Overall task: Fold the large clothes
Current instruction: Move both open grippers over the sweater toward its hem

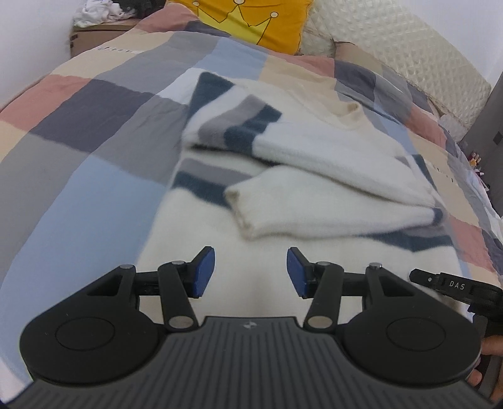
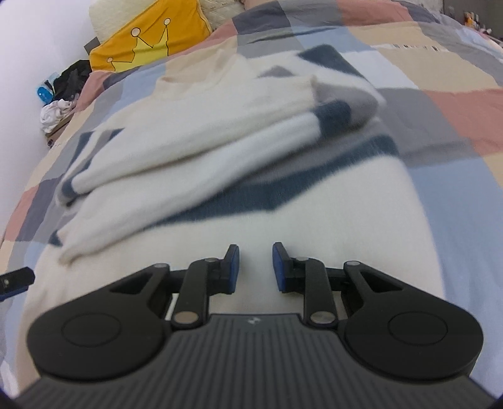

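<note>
The sweater [image 1: 283, 176] served as the landmark: a fuzzy, cream-white knit with grey and dark blue bands, spread on a patchwork quilt [image 1: 94, 132] of flat cotton blocks in pink, beige, grey and pale blue.

In the left wrist view, left of the sweater the quilt ran smooth and bare to the bed's edge — broad open room. Beyond the sweater's far left corner a cardboard box [image 1: 94, 37] carried crumpled white cloth. Behind the sweater lay a yellow pillow [image 1: 251, 22] with a crown outline, and to its right a quilted cream headboard [image 1: 393, 47]. The 2 sleeves were folded across the body, soft rolled tubes with ribbed cuffs. The left gripper [image 1: 250, 272] hovered over the sweater's near hem, its blue pads [image 1: 204, 272] spread wide and holding nothing. Just right of it sat the tip of the other tool.

In the right wrist view, the sweater [image 2: 220, 141] filled the middle, its hem edge rounded and thick. The right gripper [image 2: 254, 267] hung above the plain white lower part, its blue pads [image 2: 279, 267] set at a moderate gap — empty as well. Right of the sweater the quilt [image 2: 440, 110] lay flat and uncluttered.
</note>
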Available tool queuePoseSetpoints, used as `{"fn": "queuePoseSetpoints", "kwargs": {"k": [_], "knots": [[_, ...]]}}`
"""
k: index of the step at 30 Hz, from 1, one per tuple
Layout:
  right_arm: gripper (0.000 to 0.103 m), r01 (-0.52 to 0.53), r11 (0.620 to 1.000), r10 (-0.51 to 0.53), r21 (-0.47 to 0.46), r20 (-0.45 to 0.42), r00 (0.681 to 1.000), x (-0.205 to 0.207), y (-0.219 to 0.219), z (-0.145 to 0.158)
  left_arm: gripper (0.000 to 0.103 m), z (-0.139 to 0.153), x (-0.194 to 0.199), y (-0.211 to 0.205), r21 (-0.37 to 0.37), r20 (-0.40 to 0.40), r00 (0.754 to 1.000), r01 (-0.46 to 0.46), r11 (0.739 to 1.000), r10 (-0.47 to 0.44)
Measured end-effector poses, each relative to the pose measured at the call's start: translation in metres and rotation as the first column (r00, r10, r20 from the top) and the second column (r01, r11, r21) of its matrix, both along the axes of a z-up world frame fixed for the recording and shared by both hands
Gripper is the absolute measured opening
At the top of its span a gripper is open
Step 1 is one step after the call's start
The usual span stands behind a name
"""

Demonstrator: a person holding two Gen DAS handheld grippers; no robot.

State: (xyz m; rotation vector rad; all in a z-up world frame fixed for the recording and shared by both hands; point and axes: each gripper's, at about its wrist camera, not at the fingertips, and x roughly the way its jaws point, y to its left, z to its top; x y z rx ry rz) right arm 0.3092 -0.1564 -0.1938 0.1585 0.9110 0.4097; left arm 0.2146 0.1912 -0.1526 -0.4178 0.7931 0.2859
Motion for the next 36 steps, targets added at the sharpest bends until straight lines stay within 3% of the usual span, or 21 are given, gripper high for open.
{"fn": "queuePoseSetpoints", "kwargs": {"k": [8, 12, 16, 20, 22, 26, 36], "knots": [[0.026, 0.029, 0.999, -0.029, -0.012, 0.005, 1.000, -0.032, -0.018, 0.024, 0.057, 0.019, -0.065, 0.014, -0.090, 0.063, 0.995, -0.078, 0.993, 0.084], [0.028, 0.037, 0.999, -0.037, 0.015, 0.005, 0.999, -0.036, -0.038, 0.051, 0.057, 0.023, -0.089, 0.037, -0.164, 0.047, 0.990, -0.125, 0.979, 0.134], [0.029, -0.012, 1.000, 0.012, -0.016, 0.013, 1.000, -0.043, -0.064, 0.072, 0.057, 0.028, -0.106, 0.073, -0.297, 0.030, 0.980, -0.182, 0.938, 0.199], [0.031, -0.012, 1.000, 0.012, 0.005, -0.043, 0.999, -0.044, -0.100, 0.080, 0.060, 0.027, -0.111, 0.091, -0.287, -0.024, 0.977, -0.211, 0.934, 0.213], [0.032, 0.008, 0.999, -0.004, 0.045, -0.091, 0.996, -0.043, -0.119, 0.078, 0.060, 0.018, -0.111, 0.099, -0.343, -0.056, 0.976, -0.218, 0.914, 0.211], [0.050, 0.043, 0.993, -0.021, 0.111, -0.200, 0.980, -0.041, -0.143, 0.061, 0.060, -0.001, -0.104, 0.099, -0.401, -0.104, 0.976, -0.216, 0.890, 0.190], [0.051, -0.005, 0.994, 0.039, 0.108, -0.311, 0.950, -0.031, -0.152, 0.025, 0.060, -0.033, -0.079, 0.089, -0.430, -0.192, 0.972, -0.210, 0.878, 0.139]]}}
